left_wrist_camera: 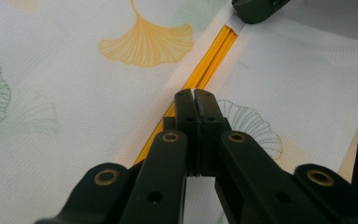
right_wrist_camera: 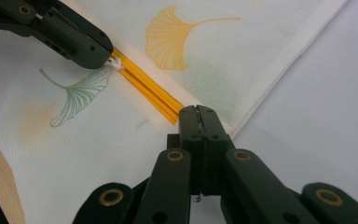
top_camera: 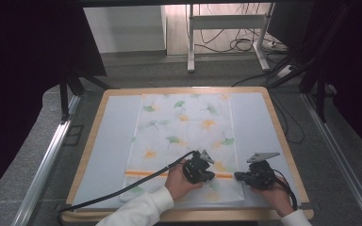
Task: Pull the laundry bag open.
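White cloth (top_camera: 184, 136) with leaf prints lies flat near the tabletop's (top_camera: 99, 141) front edge, and the left gripper (top_camera: 206, 175) and right gripper (top_camera: 238, 176) each pinch its orange stripe (left_wrist_camera: 214, 53) with fingers together, so both should lift evenly.

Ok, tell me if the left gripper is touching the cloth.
Touching. The right gripper view shows the left gripper pinching a white fold of the cloth at the orange stripe.
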Demonstrator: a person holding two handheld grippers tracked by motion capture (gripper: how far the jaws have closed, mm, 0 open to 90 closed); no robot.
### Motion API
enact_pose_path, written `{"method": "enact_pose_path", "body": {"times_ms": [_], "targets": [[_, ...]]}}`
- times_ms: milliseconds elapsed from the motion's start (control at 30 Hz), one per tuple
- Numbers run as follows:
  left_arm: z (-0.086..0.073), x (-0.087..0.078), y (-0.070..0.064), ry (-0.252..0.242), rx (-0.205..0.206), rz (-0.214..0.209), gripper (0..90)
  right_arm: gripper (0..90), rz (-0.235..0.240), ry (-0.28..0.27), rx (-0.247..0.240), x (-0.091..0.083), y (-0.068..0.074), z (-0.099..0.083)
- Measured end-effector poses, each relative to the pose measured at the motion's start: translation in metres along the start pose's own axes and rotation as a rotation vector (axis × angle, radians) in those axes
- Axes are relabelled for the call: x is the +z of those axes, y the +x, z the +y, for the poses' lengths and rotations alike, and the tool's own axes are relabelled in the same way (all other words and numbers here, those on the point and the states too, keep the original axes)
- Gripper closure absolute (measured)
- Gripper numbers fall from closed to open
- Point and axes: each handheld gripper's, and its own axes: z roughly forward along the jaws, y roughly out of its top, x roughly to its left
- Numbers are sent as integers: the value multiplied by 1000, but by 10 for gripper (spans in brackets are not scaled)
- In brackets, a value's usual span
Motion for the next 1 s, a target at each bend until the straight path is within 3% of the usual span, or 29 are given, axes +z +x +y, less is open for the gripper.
{"method": "enact_pose_path", "body": {"times_ms": [133,267,500,633,667,1000], "targets": [[-1,-1,0,3,6,5,900,899,0,-1,-3,0,0,0],[-6,-4,5,-10,-26,-17,900,900,0,-1,-5,0,0,0],[-9,-7,4,-3,-9,8,900,900,-2,-3,-4,0,1,0],[-12,-9,7,-11,-28,0,900,900,-2,-4,-4,0,1,0],[-15,-11,11,-17,-49,-14,900,900,-2,-3,-5,0,0,0],[-32,-25,20,-21,-69,7,900,900,-5,-2,-6,0,1,0]]}}
